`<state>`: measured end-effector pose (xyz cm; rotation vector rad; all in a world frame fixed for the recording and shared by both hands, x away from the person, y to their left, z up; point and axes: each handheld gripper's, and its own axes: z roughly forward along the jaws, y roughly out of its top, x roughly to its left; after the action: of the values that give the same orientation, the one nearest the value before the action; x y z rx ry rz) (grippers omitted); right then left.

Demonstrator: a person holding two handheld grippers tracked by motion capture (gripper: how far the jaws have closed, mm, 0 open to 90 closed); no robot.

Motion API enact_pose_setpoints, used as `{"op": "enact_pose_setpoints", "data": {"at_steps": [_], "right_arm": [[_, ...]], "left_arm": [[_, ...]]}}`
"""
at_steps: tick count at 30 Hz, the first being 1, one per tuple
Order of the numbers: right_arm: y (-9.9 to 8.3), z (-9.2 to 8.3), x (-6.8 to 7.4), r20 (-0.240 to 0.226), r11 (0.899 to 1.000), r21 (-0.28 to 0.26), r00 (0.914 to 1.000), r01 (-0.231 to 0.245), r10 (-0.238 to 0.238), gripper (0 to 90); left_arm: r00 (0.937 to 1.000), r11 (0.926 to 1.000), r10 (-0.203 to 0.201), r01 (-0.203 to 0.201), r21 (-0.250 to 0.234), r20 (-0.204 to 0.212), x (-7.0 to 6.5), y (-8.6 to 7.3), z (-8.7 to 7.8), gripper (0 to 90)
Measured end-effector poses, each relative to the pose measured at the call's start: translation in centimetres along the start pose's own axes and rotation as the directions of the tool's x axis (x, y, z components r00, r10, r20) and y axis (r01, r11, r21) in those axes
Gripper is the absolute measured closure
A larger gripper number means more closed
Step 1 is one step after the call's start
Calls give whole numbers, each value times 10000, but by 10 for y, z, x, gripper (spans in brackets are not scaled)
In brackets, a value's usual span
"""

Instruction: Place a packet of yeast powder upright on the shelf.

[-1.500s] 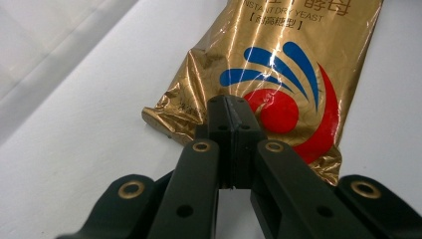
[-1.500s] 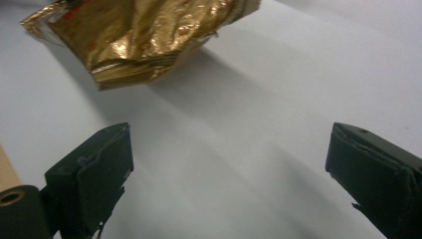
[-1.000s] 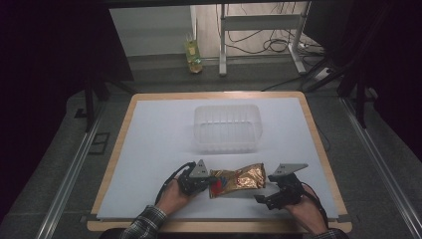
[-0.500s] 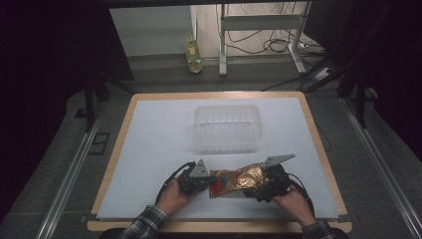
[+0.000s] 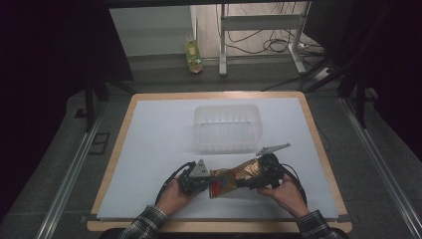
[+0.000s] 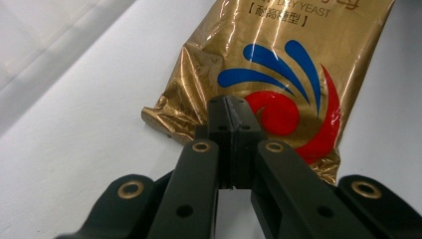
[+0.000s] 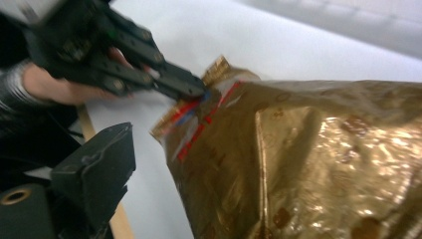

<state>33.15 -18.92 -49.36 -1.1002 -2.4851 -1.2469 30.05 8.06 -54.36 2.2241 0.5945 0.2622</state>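
Hands low at your table edge: left gripper (image 5: 206, 183) clamps the gold yeast bag (image 5: 236, 177); right gripper (image 5: 256, 180), jaws wide and just narrowing, straddles its other end.

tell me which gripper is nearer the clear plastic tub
Right. The right gripper sits at the gold pouch's far end, just below the tub's near right corner. The left gripper, shut on the pouch's near end, lies farther toward the person.

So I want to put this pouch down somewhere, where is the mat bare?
Bare: the mat left of the tub, and the strip right of it. Crowded: the near edge, where both grippers meet the pouch.
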Motion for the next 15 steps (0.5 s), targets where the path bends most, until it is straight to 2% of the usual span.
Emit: {"op": "enact_pose_setpoints", "data": {"at_steps": [2,4,5,6,10,12,15], "right_arm": [[2,-2,0,295,10000,-16,9995,-69,69,224],[3,-5,0,646,10000,9,9979,-83,82,352],[4,-6,0,736,10000,-1,9973,-77,77,395],[4,-7,-1,677,9999,-54,9976,-106,110,422],[5,-11,0,486,9988,-346,9982,-340,357,535],[6,-14,-1,279,9960,-463,9966,-766,779,597],[6,-16,-2,29,9908,-543,9923,-1238,1241,649]], "left_arm": [[9996,9994,263,-261,213,-94,1,1,-1,894],[9998,9999,134,-133,90,-137,-1,1,-1,883],[9996,9996,228,-226,142,-166,-1,1,-1,876],[9991,9989,393,-388,270,-177,0,2,-2,865],[9997,9998,174,-172,121,-157,1,0,-4,834],[9999,9999,-33,32,-106,-103,1,-1,-5,818],[9998,9999,100,-101,-86,-145,2,-1,-9,800]]}}
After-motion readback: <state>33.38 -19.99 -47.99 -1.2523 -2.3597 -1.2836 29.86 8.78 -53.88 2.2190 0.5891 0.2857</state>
